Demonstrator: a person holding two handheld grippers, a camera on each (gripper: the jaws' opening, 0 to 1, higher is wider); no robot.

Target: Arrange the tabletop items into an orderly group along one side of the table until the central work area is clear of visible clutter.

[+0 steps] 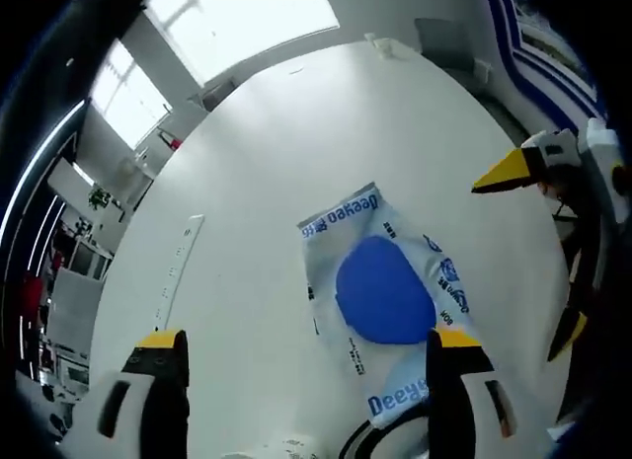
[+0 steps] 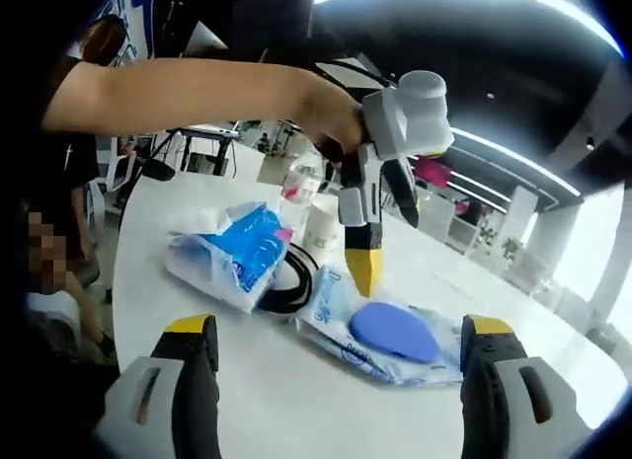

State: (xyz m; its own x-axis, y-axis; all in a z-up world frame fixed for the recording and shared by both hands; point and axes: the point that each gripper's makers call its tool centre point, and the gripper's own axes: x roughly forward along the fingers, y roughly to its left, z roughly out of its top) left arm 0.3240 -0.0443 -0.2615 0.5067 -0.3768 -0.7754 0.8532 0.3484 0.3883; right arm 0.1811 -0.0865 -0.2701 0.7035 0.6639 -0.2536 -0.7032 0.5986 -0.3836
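A round white table (image 1: 247, 183) fills the frame's centre in a bright office. Large windows (image 1: 237, 15) glow at upper left. In the right gripper view, strip lights (image 2: 513, 153) cross a dark ceiling (image 2: 494, 74) at upper right.

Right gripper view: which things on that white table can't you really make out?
- Black ring-shaped object: partly hidden behind the blue-and-white tissue pack and the white wipes pouch with the blue oval lid.
- Pale paper cup: print too small to read.
- Clear bottle: blurred, partly behind the left gripper.
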